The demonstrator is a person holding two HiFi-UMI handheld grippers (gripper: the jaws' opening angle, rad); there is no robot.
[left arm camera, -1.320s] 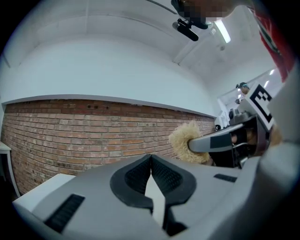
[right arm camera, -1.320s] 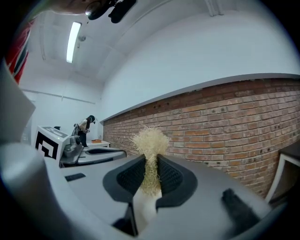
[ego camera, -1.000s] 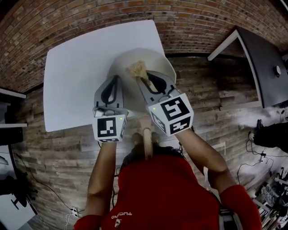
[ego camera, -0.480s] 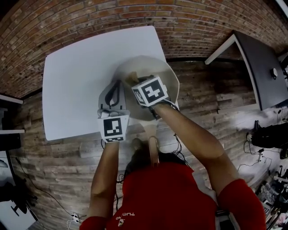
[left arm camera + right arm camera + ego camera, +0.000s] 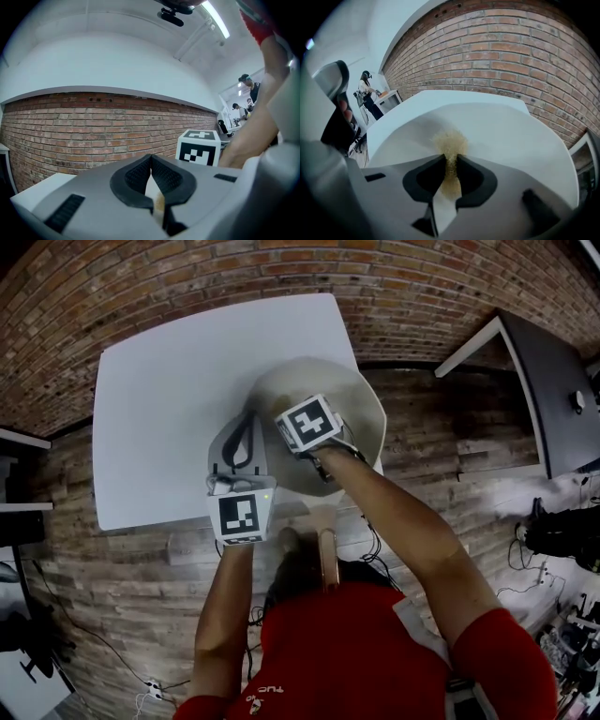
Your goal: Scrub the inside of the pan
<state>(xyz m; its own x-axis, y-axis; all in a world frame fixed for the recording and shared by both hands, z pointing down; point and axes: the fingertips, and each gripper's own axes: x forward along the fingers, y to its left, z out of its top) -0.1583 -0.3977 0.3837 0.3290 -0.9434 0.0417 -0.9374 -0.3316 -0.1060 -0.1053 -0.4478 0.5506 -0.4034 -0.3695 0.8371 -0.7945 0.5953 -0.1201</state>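
A pale cream pan (image 5: pixel 354 397) sits at the right edge of the white table (image 5: pixel 159 399), its wooden handle (image 5: pixel 326 557) pointing back toward me. My left gripper (image 5: pixel 246 420) is shut on the pan's left rim; a thin cream edge (image 5: pixel 157 200) shows between its jaws (image 5: pixel 151 161). My right gripper (image 5: pixel 302 420) tips down into the pan, and its marker cube hides the fingertips in the head view. In the right gripper view it (image 5: pixel 451 161) is shut on a tan scrubber (image 5: pixel 450 139) pressed against the pan's inner wall (image 5: pixel 511 136).
A brick wall (image 5: pixel 234 277) runs behind the table. The pan overhangs the table's right edge above a wooden floor (image 5: pixel 441 427). A dark desk (image 5: pixel 548 381) stands at the far right. A person (image 5: pixel 365 93) stands far off beside a counter.
My right gripper has swung from the pan's near side up and over, then tipped down into the pan with the scrubber. The left gripper has kept its hold on the rim.
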